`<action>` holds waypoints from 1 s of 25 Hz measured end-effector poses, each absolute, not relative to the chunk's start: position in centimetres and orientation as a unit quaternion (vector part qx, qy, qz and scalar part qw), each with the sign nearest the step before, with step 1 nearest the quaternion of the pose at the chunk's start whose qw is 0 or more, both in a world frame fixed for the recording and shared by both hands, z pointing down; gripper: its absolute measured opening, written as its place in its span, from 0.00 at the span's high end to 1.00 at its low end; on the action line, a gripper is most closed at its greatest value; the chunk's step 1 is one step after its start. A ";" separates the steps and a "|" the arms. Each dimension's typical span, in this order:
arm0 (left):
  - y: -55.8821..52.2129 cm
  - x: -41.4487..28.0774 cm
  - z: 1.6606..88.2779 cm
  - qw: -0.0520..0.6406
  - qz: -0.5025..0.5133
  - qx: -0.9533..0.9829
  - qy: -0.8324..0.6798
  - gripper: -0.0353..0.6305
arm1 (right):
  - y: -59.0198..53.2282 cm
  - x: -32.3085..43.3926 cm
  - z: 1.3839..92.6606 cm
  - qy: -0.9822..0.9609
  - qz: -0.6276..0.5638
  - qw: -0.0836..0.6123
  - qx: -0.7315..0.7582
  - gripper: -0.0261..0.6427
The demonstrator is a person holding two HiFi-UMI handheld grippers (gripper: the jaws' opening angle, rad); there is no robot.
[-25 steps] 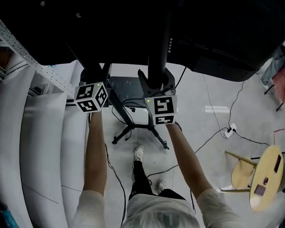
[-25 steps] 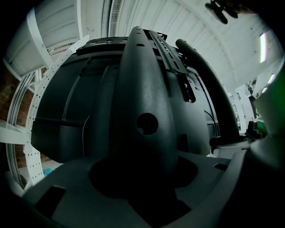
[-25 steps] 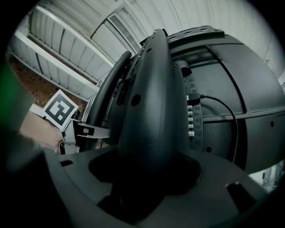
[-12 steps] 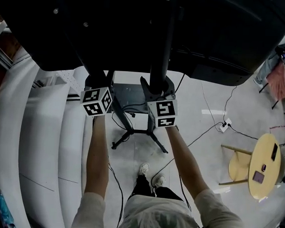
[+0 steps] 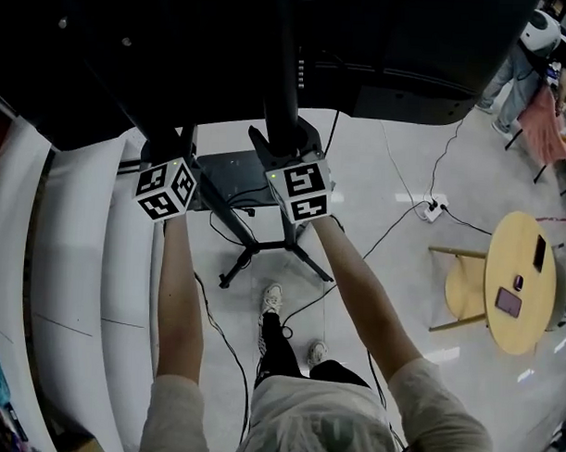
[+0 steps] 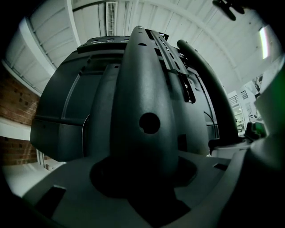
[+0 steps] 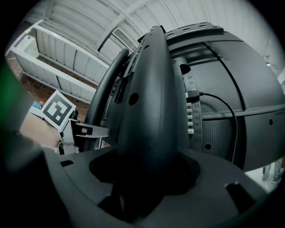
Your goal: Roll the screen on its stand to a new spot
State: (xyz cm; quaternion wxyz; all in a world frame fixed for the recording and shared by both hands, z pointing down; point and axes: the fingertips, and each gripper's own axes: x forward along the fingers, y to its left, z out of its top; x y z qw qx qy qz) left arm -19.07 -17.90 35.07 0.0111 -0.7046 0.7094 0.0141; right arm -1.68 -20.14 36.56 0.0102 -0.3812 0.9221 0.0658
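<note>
The big black screen (image 5: 178,50) fills the top of the head view, seen from its back, on a black stand with two uprights and splayed wheeled legs (image 5: 254,256). My left gripper (image 5: 163,144) is shut on the left upright (image 6: 147,111), which fills the gap between its jaws in the left gripper view. My right gripper (image 5: 284,142) is shut on the thicker right upright (image 7: 151,111) in the same way. The screen's rear with ports and a plugged cable (image 7: 213,102) shows beyond it. Both grippers point level at about the same height.
White curved panels (image 5: 77,287) run along the left. A power strip (image 5: 430,212) and cables (image 5: 394,234) lie on the floor at right. Farther right stand a round wooden table (image 5: 522,294) and a stool (image 5: 462,287). My own feet (image 5: 271,308) are just behind the stand's legs.
The screen, its stand and both grippers have travelled together across the floor. The power strip and table have slid up in the head view, and my feet have stepped along.
</note>
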 end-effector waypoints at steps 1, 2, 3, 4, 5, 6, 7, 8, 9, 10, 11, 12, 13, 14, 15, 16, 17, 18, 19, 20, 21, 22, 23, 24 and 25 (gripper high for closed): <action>-16.9 -18.5 34.9 0.012 0.014 -0.702 0.712 0.62 | -19.4 -1.1 36.4 0.922 0.067 0.009 -0.380 0.59; -16.1 -17.9 34.7 0.013 0.014 -0.700 0.714 0.62 | -18.7 -0.5 36.2 0.922 0.069 0.007 -0.380 0.59; -15.2 -17.2 34.6 0.013 0.013 -0.699 0.715 0.62 | -18.0 0.1 36.2 0.922 0.069 0.005 -0.381 0.59; -14.2 -16.5 34.8 0.011 0.012 -0.699 0.715 0.62 | -17.1 0.8 36.4 0.922 0.067 0.002 -0.381 0.59; -13.2 -15.9 35.0 0.009 0.012 -0.698 0.716 0.62 | -16.1 1.5 36.6 0.922 0.066 -0.001 -0.381 0.59; -12.2 -15.3 35.1 0.008 0.013 -0.697 0.717 0.62 | -15.3 2.0 36.6 0.923 0.065 -0.002 -0.380 0.59; -11.3 -14.8 35.0 0.009 0.014 -0.696 0.718 0.62 | -14.5 2.5 36.5 0.923 0.065 -0.001 -0.380 0.59; -10.6 -14.4 34.9 0.010 0.013 -0.695 0.719 0.62 | -13.8 2.9 36.4 0.923 0.065 0.000 -0.380 0.59; -9.8 -14.0 34.9 0.011 0.012 -0.694 0.719 0.62 | -13.0 3.4 36.4 0.922 0.063 0.002 -0.382 0.60; -9.1 -13.5 34.9 0.011 0.011 -0.695 0.719 0.62 | -12.3 3.9 36.4 0.921 0.061 0.003 -0.384 0.60; -8.3 -13.1 34.9 0.012 0.012 -0.695 0.719 0.62 | -11.5 4.3 36.4 0.921 0.062 0.004 -0.386 0.60; -7.5 -12.7 35.0 0.012 0.013 -0.695 0.719 0.62 | -10.7 4.7 36.4 0.920 0.063 0.005 -0.387 0.60; -6.7 -12.4 35.0 0.013 0.013 -0.695 0.719 0.62 | -9.9 5.1 36.4 0.919 0.064 0.007 -0.388 0.60; -5.8 -12.1 35.0 0.014 0.011 -0.696 0.718 0.62 | -8.9 5.4 36.5 0.919 0.064 0.010 -0.389 0.60; -4.9 -11.8 35.0 0.014 0.010 -0.697 0.717 0.62 | -8.0 5.6 36.5 0.919 0.063 0.012 -0.388 0.60; -4.0 -11.6 35.0 0.013 0.008 -0.698 0.716 0.62 | -6.9 5.9 36.5 0.920 0.063 0.015 -0.388 0.60; -3.1 -11.4 35.0 0.012 0.007 -0.699 0.715 0.62 | -5.9 6.1 36.5 0.920 0.063 0.017 -0.386 0.60; -2.1 -11.2 35.1 0.011 0.007 -0.699 0.715 0.62 | -4.8 6.2 36.5 0.921 0.063 0.018 -0.385 0.60; -1.1 -11.1 35.1 0.011 0.007 -0.700 0.714 0.62 | -3.7 6.3 36.6 0.922 0.063 0.020 -0.383 0.60; -0.1 -11.1 35.1 0.011 0.008 -0.701 0.713 0.62 | -2.7 6.3 36.6 0.922 0.064 0.022 -0.380 0.60; 0.9 -11.1 35.1 0.010 0.008 -0.702 0.713 0.62 | -1.7 6.3 36.5 0.923 0.066 0.025 -0.377 0.60; 1.8 -11.0 35.1 0.010 0.009 -0.702 0.712 0.62 | -0.7 6.3 36.4 0.924 0.067 0.029 -0.375 0.60; 2.6 -11.0 35.1 0.009 0.010 -0.703 0.711 0.62 | 0.2 6.4 36.3 0.924 0.067 0.034 -0.374 0.60; 3.4 -10.9 35.2 0.007 0.010 -0.703 0.711 0.62 | 1.0 6.4 36.3 0.924 0.067 0.037 -0.374 0.60; 4.2 -10.9 35.3 0.005 0.008 -0.703 0.711 0.62 | 1.9 6.4 36.3 0.924 0.067 0.040 -0.374 0.60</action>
